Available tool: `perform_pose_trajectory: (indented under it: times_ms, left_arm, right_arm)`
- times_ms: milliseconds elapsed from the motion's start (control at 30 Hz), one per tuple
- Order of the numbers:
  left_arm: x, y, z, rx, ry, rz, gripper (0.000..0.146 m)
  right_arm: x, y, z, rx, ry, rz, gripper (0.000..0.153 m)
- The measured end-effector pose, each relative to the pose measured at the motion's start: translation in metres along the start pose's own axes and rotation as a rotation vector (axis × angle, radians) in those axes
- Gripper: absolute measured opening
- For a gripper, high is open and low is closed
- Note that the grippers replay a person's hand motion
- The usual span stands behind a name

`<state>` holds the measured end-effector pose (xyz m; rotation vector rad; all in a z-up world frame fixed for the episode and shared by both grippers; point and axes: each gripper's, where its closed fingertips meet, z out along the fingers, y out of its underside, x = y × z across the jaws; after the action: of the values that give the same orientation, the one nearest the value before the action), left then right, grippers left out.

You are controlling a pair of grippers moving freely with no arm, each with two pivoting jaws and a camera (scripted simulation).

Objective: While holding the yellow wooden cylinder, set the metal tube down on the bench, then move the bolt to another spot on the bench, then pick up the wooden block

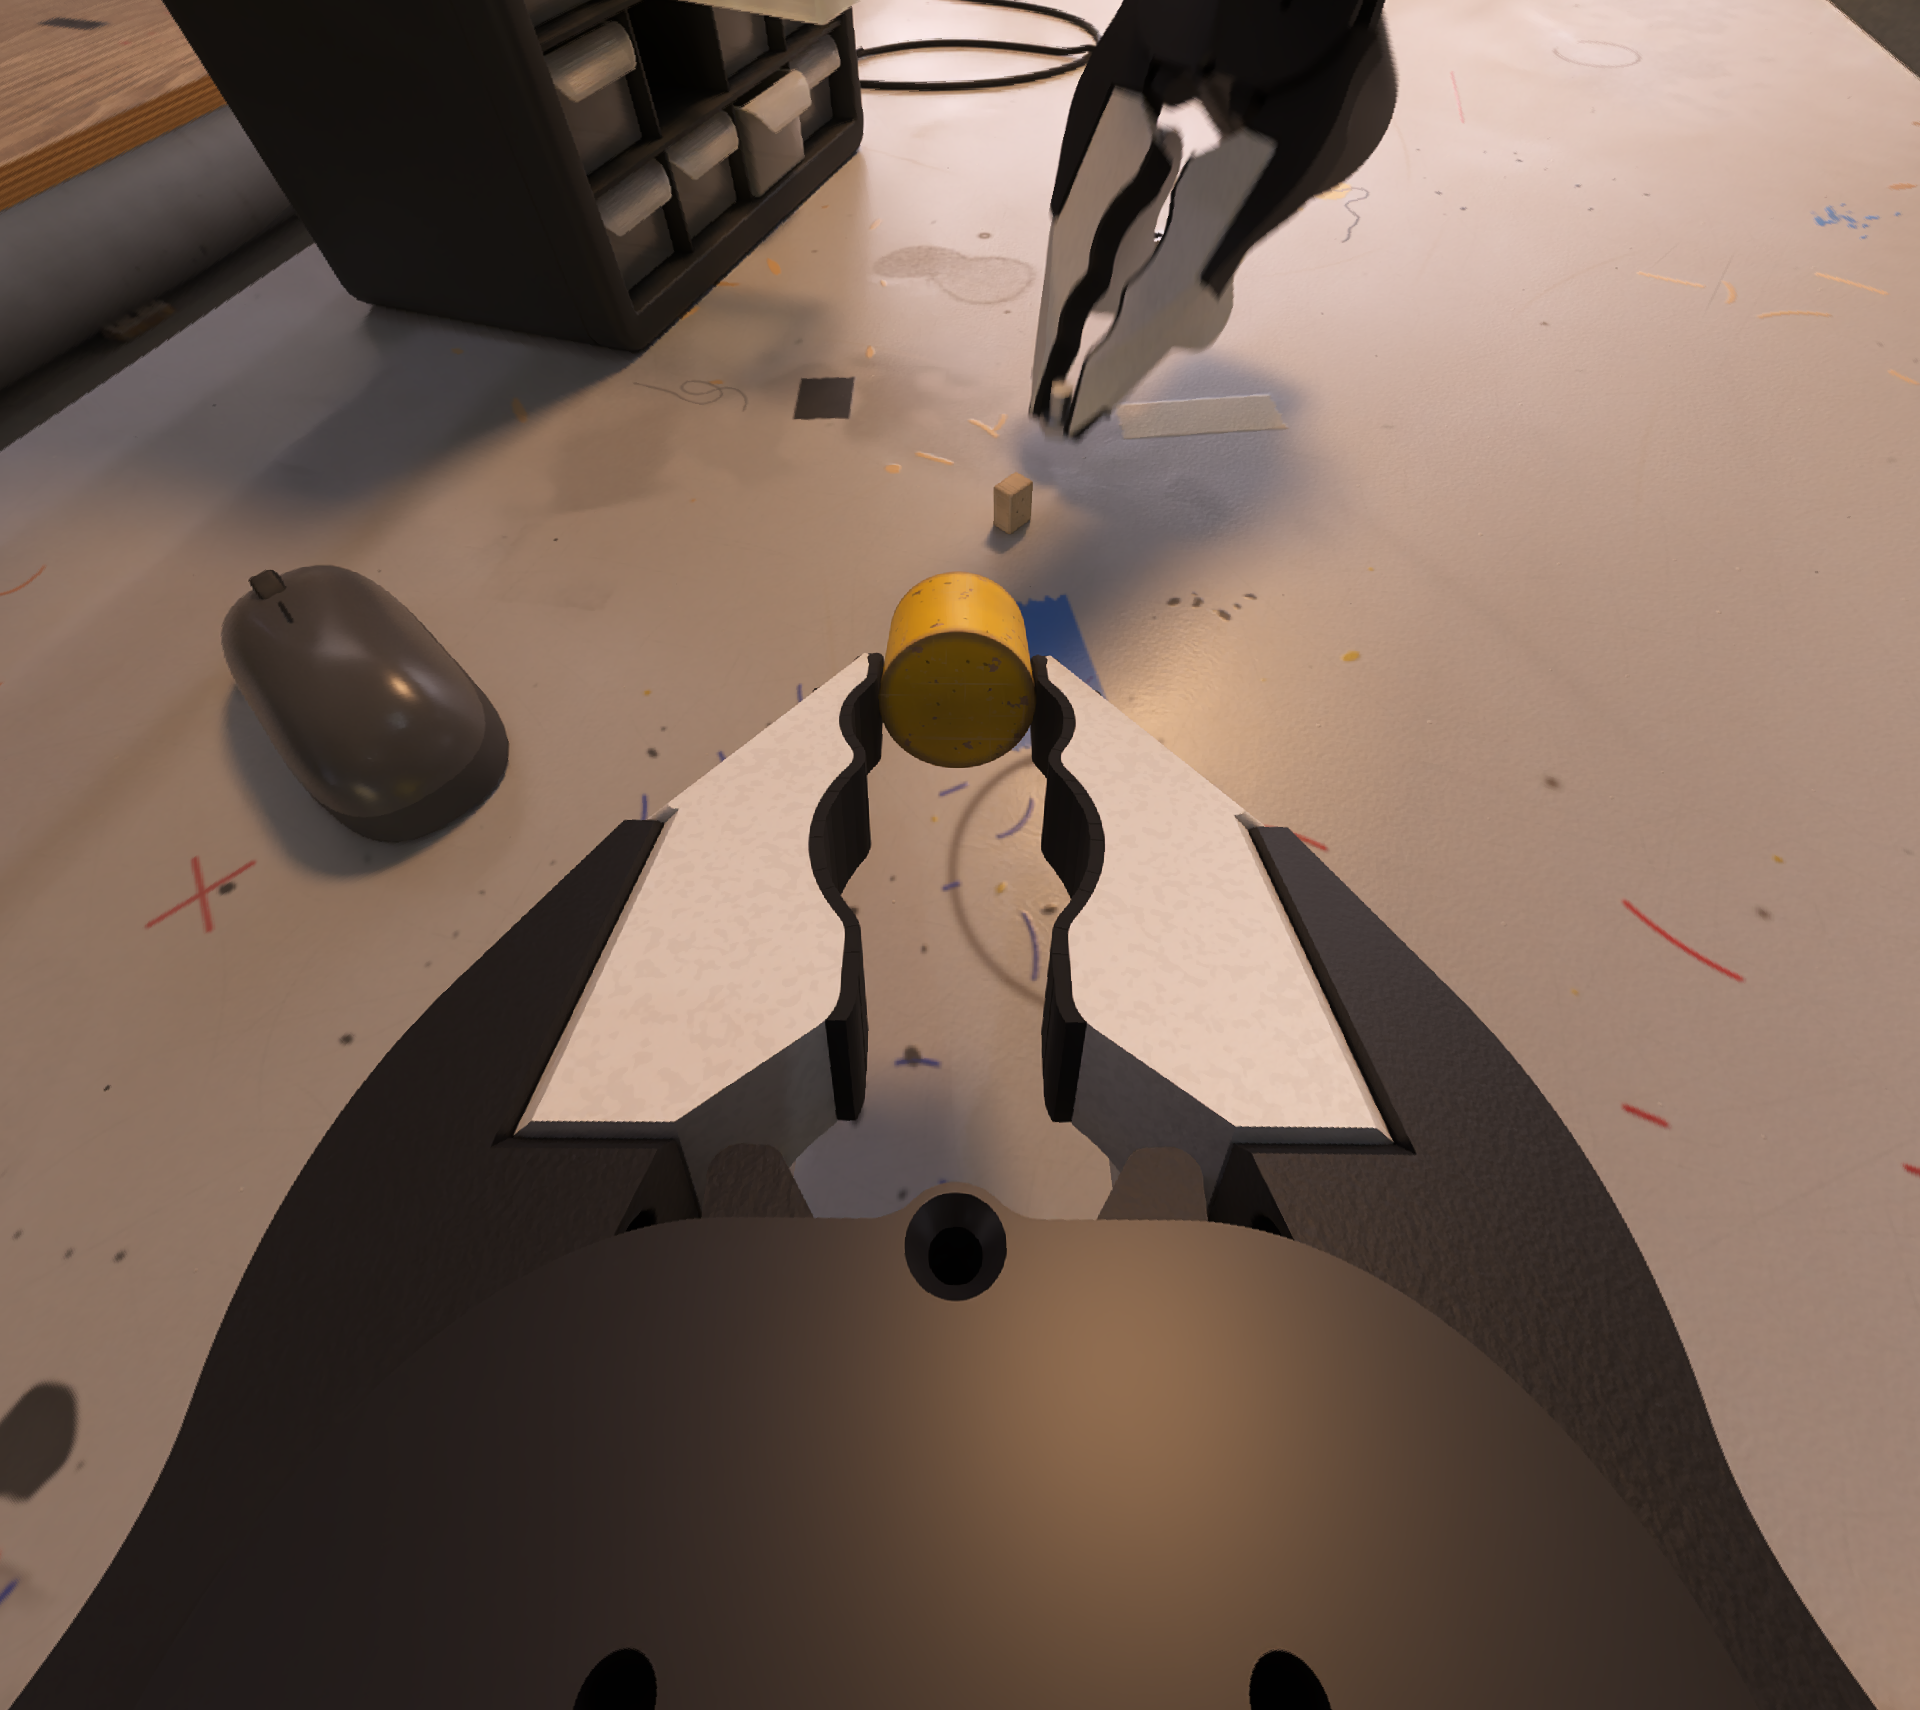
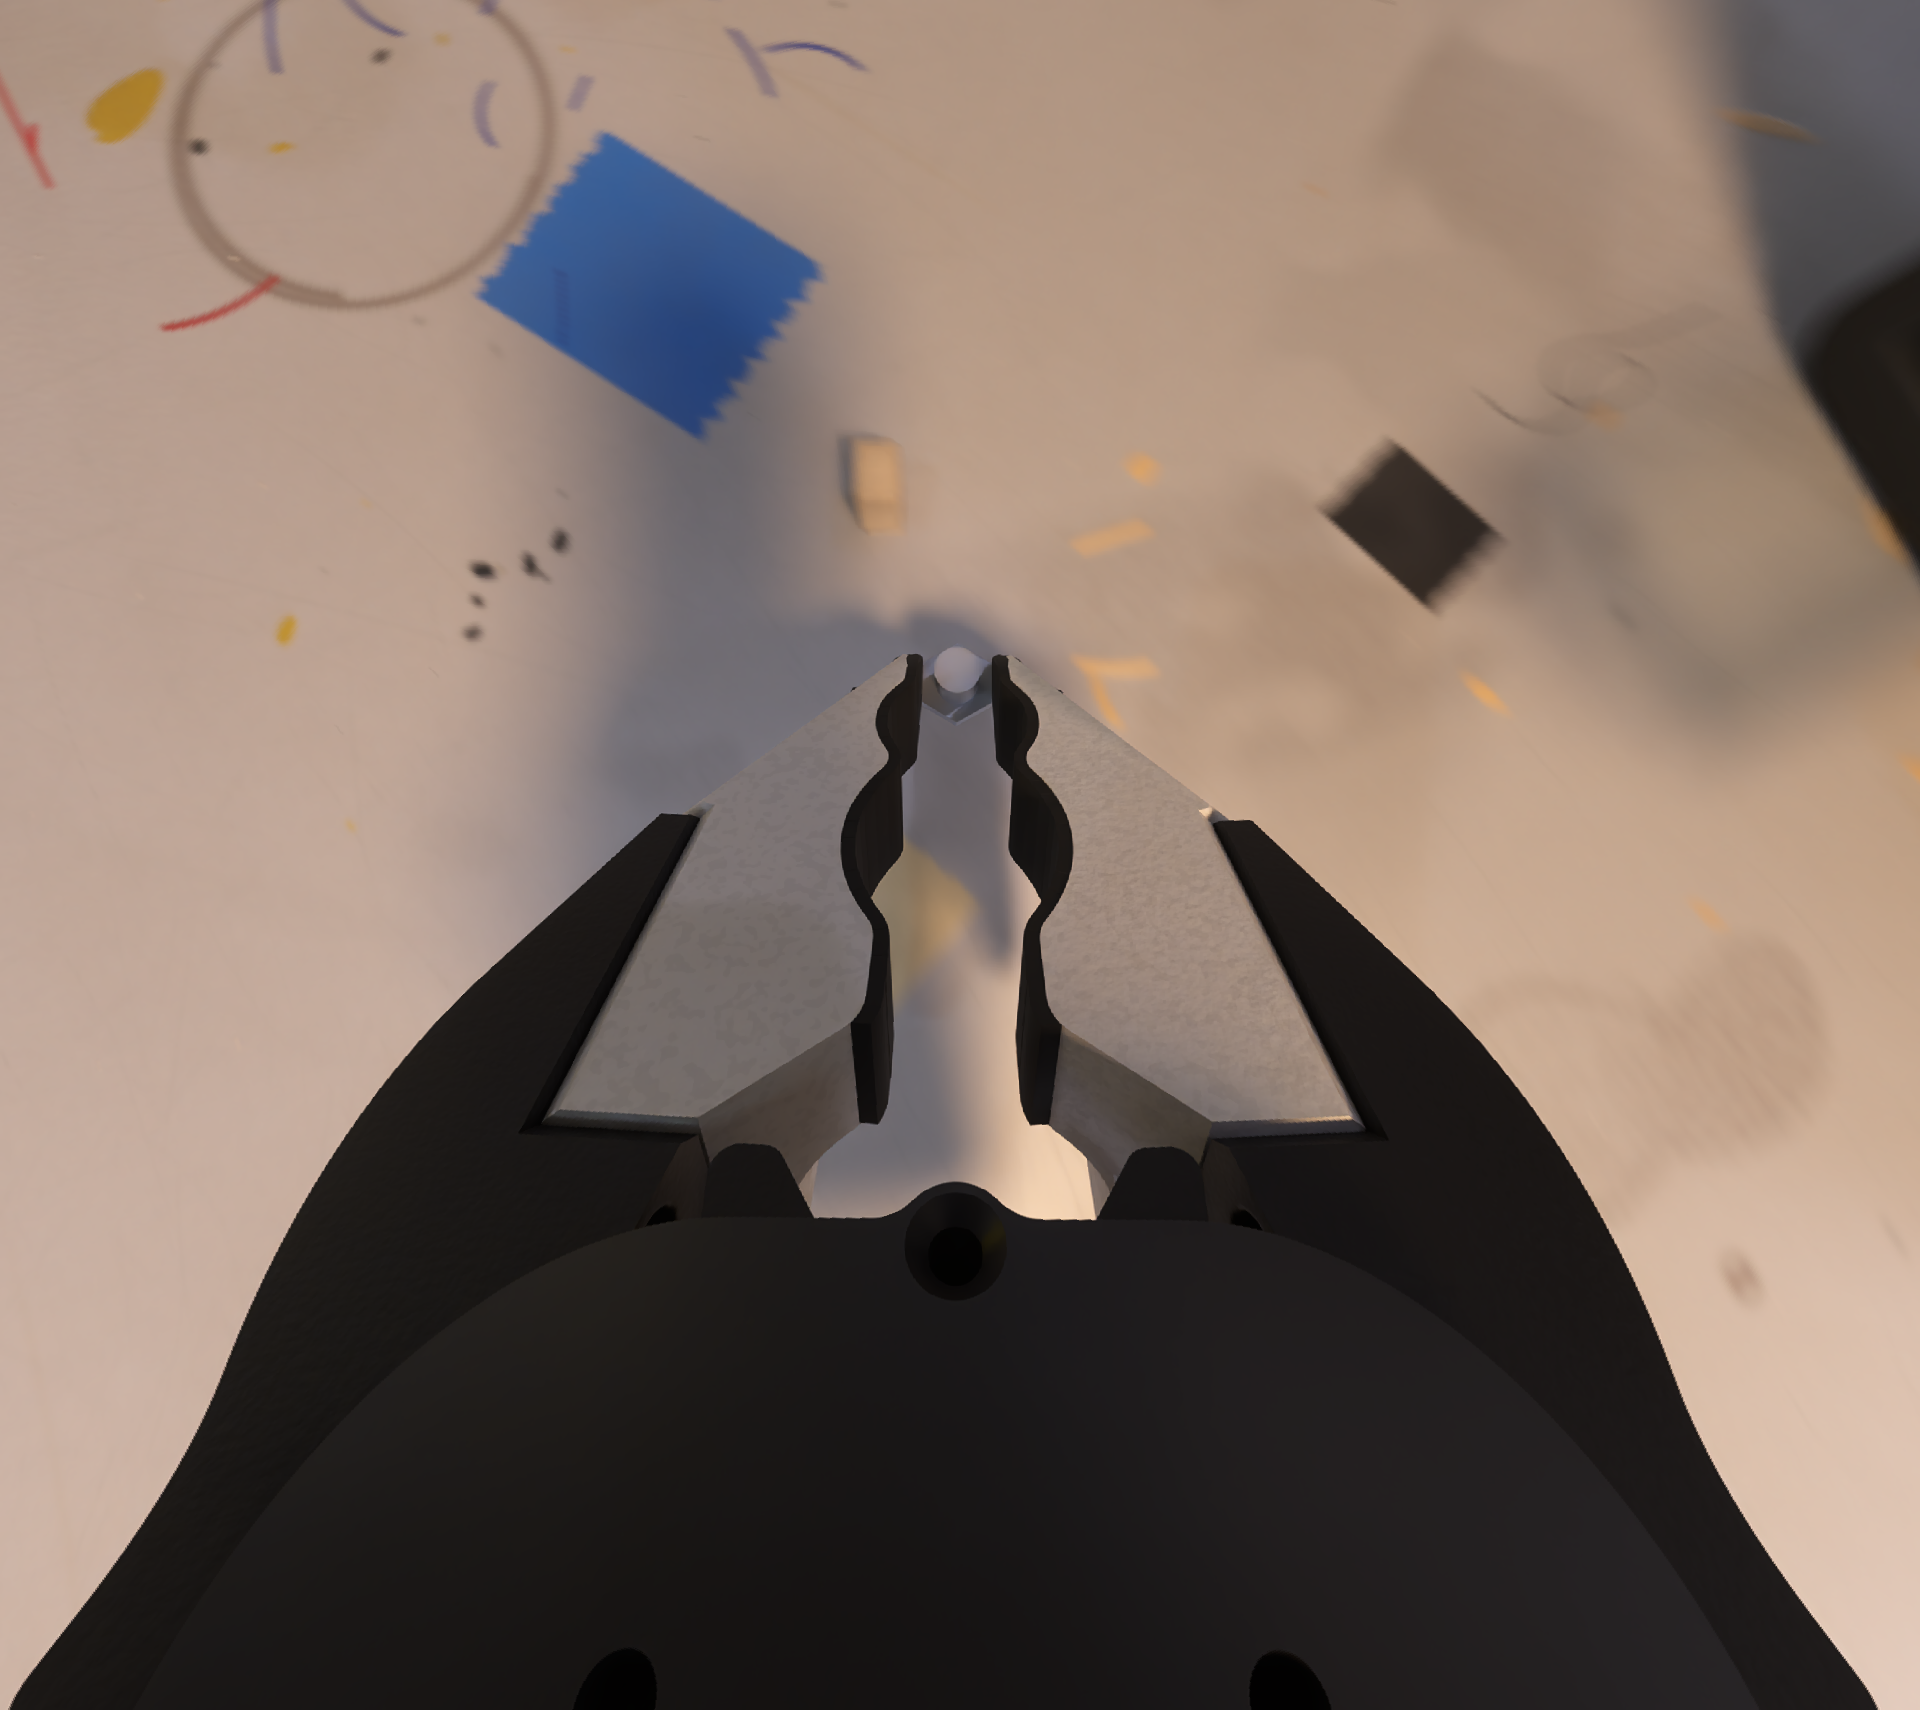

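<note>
- Gripping the yellow wooden cylinder (image 1: 956, 671) at its very fingertips, the left gripper (image 1: 956, 694) keeps it clear of the bench (image 1: 1558, 517) with the flat end facing the camera; the jaws press on the round sides, which, I judge, leaves the cylinder parked out of the other gripper's way.
- The right gripper (image 2: 956, 673) is clenched on a small pale piece with a rounded end and an angular grey part under it, most likely the bolt (image 2: 956, 671). It sits right at the tips, the only part of the jaws narrow enough to hold something this small.
- From the left wrist view, the right gripper (image 1: 1060, 413) points steeply down with its tips close above the bench surface, near the middle of the bench; whether the bolt touches the surface cannot be told.
- The wooden block (image 1: 1011, 504) lies free on the bench between the two grippers, just beside the right gripper's tips and near a blue tape patch (image 2: 649, 284). Being last in the task, it is so far untouched.
- No metal tube shows in either view, so its place cannot be told; with the bolt now in the jaws, the tube step looks done.
- My reading is that the bolt move is under way, and a drop spot away from the wooden block would keep that pick clear.
- A grey computer mouse (image 1: 358, 699) sits toward the bench's left edge, a dark drawer cabinet (image 1: 468, 102) with one clear drawer pulled out toward the far left corner, and a black cable (image 1: 977, 29) near the far edge, all well apart from the work.
</note>
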<state>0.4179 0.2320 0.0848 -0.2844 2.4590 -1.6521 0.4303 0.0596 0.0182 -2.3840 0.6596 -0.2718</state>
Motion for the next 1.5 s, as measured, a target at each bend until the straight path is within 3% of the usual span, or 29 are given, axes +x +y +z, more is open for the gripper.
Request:
perform_pose_trajectory:
  times_ms: [167, 267, 467, 933, 967, 1067, 1200, 1333, 1500]
  left_arm:
    - [0.000, 0.000, 0.000, 0.002, 0.003, -0.003, 0.028]
    - [0.000, 0.000, 0.001, 0.004, 0.003, -0.004, 0.028]
    - [0.000, 0.000, 0.001, 0.005, 0.003, -0.003, 0.028]
    - [0.001, 0.000, 0.001, 0.003, 0.005, -0.001, 0.028]
    - [0.001, 0.000, 0.001, 0.004, 0.005, -0.002, 0.028]
    - [0.000, 0.000, 0.001, 0.004, 0.006, -0.002, 0.028]
    - [0.001, 0.000, 0.001, 0.001, 0.004, 0.001, 0.028]
    - [0.000, 0.001, 0.001, -0.001, 0.003, 0.002, 0.028]
    - [0.001, 0.001, 0.001, -0.004, 0.002, 0.007, 0.028]
  right_arm:
    - [0.065, 0.048, -0.063, -0.020, 0.219, 0.148, 0.013]
    - [0.081, 0.077, -0.079, -0.054, 0.243, 0.224, 0.013]
    - [0.063, 0.097, -0.078, -0.057, 0.189, 0.235, 0.013]
    - [0.061, 0.090, -0.059, -0.034, 0.191, 0.225, 0.013]
    - [0.061, 0.088, -0.059, -0.036, 0.190, 0.221, 0.013]
    - [0.059, 0.067, -0.064, 0.027, 0.195, 0.191, 0.039]
    - [0.038, 0.019, -0.060, 0.140, 0.135, 0.082, 0.041]
    - [0.001, -0.018, -0.031, 0.165, 0.010, -0.015, 0.046]
    - [-0.035, -0.039, 0.013, 0.129, -0.089, -0.081, 0.053]
